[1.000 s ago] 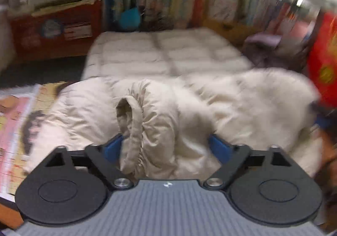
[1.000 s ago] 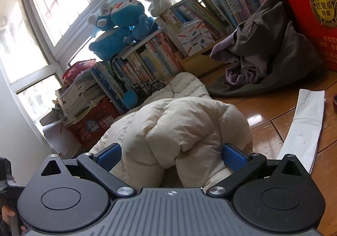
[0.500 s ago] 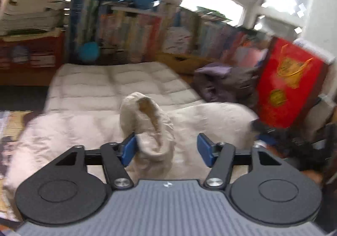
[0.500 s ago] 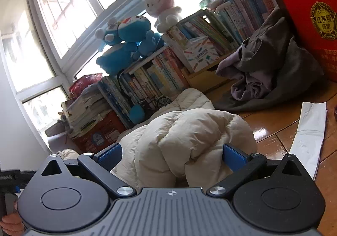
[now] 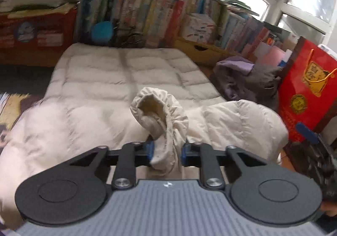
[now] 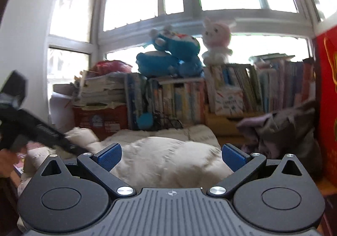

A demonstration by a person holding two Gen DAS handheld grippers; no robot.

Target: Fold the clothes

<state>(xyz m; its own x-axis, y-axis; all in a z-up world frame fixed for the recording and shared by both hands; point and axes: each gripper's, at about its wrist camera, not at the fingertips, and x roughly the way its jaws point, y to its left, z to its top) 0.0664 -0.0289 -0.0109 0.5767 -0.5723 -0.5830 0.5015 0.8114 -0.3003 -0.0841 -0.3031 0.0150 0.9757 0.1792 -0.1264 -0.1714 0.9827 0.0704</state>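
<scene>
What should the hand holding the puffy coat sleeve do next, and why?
Probably carry the sleeve cuff forward and lay it across the flat coat. The left gripper is shut on the cuff, lifted off the coat's flat body. The right gripper is open, so it isn't helping.

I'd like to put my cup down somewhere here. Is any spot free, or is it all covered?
Little room. The cream down jacket fills the middle; its cuff is pinched in the left gripper. One dark bare strip lies between the jacket and the red crate. The right is crowded by grey clothes and a red bag.
</scene>
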